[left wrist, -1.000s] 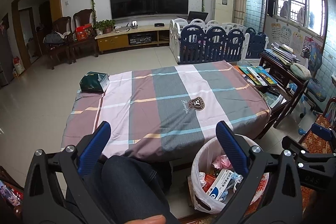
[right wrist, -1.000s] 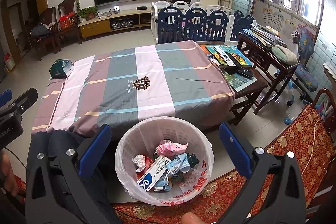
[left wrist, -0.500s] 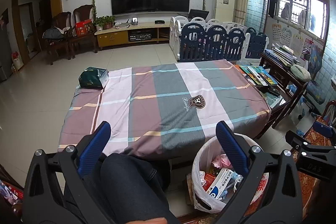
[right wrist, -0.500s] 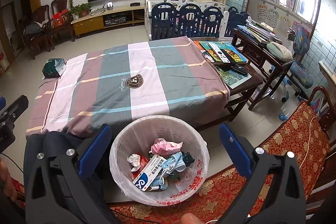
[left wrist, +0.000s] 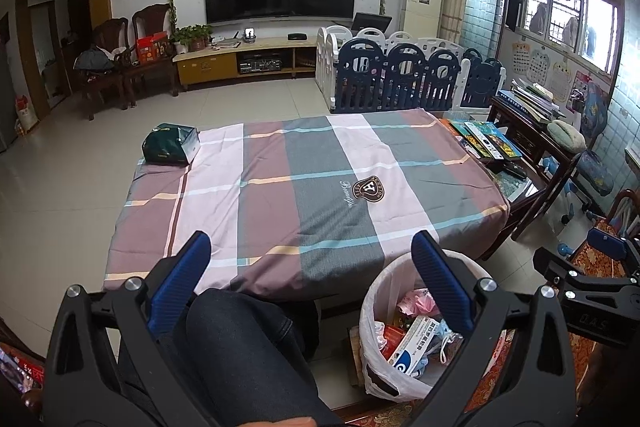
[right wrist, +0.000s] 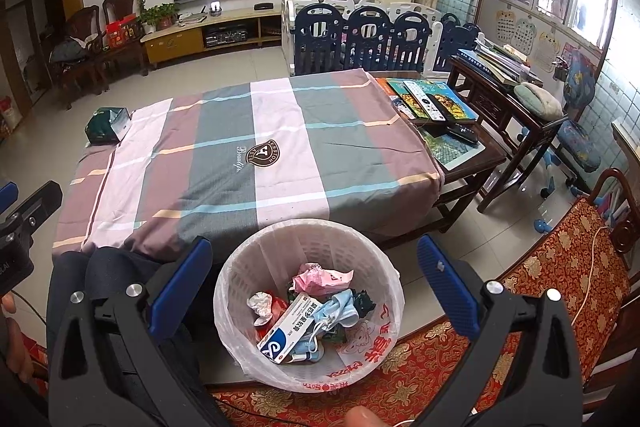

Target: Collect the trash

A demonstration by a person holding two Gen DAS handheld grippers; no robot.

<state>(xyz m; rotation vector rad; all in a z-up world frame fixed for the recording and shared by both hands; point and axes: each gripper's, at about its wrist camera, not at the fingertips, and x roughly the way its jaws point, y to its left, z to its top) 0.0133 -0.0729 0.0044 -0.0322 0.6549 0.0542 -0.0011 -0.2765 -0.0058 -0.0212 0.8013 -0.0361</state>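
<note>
Both grippers empty, jaws spread wide: left gripper (left wrist: 310,269) over a dark trouser knee (left wrist: 240,343), right gripper (right wrist: 310,273) above the white bin (right wrist: 308,239) on the floor at the table's near edge. Trash inside: blue-white box (right wrist: 290,331), pink wrapper (right wrist: 320,277), prob. a blue face mask (right wrist: 340,309). Striped cloth (right wrist: 248,151) bare except a green pack (right wrist: 106,125) at far left corner.

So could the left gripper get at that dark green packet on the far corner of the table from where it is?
Probably not without moving forward. The left gripper is open above the person's knee at the near edge, and the green packet lies at the far left corner. Nothing stands on the striped cloth between them.
</note>
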